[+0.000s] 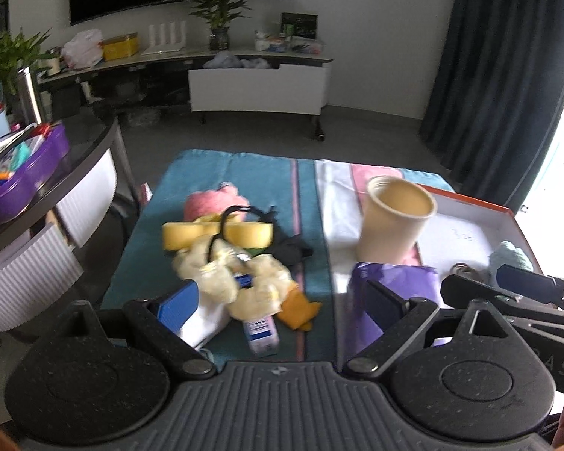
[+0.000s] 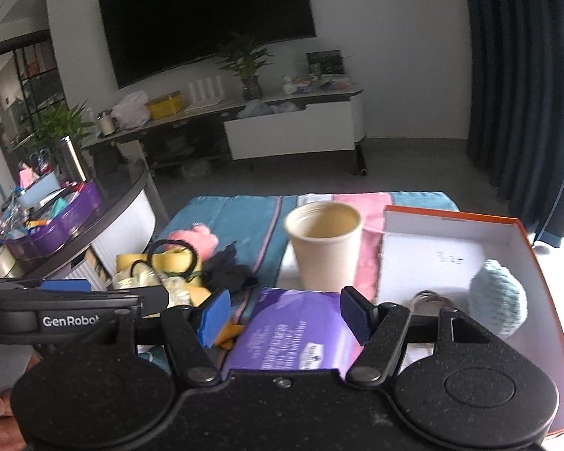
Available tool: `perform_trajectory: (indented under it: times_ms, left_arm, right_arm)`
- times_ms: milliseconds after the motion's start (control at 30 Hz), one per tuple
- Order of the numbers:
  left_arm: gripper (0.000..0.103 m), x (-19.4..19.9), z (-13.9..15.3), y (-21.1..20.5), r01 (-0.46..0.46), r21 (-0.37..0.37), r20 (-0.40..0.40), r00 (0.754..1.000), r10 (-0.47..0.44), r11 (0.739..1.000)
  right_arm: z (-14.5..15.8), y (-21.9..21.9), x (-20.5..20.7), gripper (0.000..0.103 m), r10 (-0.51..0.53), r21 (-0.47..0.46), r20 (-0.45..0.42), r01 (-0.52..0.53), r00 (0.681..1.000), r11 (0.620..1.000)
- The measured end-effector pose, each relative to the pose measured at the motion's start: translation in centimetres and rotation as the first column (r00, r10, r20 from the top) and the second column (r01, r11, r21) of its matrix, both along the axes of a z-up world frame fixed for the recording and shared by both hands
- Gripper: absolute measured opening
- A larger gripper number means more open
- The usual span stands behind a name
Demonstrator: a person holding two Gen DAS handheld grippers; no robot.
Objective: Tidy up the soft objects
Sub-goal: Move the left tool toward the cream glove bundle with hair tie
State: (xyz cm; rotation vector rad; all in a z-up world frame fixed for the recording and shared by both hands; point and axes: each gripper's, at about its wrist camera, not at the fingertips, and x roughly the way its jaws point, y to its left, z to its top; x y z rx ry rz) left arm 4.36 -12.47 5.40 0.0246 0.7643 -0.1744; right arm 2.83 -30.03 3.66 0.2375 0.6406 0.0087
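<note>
Fingers on my left gripper (image 1: 285,302) are standing spread, hanging over the toy pile (image 1: 225,259) and pinching nothing. My right gripper (image 2: 287,314) is also holding its fingers spread, with the purple pack (image 2: 293,330) lying between and below the blue pads (image 2: 216,315); I cannot tell whether the pads are touching it. The pile is lying on the teal part of the striped cloth (image 1: 244,173) covering the bench: a cream plush, yellow sponges (image 1: 248,233), a pink plush (image 1: 214,203), black hair ties and a dark cloth (image 1: 289,250). A small bottle (image 1: 261,332) is lying at the pile's near edge. The paper cup (image 2: 325,244) is standing upright between the pile and the orange-rimmed box (image 2: 537,248). Inside the box, a pale blue ball (image 2: 498,300) is resting near the right wall, with a ring-like item just beside it.
</note>
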Motion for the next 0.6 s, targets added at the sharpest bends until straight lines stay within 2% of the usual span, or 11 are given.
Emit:
perform_trajectory:
  times_ms: [600]
  left_arm:
    - [0.096, 0.0, -1.5, 4.8, -0.095, -0.016, -0.035, 0.995, 0.095, 0.995]
  right_arm:
    - [-1.0, 5.2, 2.0, 0.079, 0.11, -0.02, -0.037, -0.111, 0.993, 0.994]
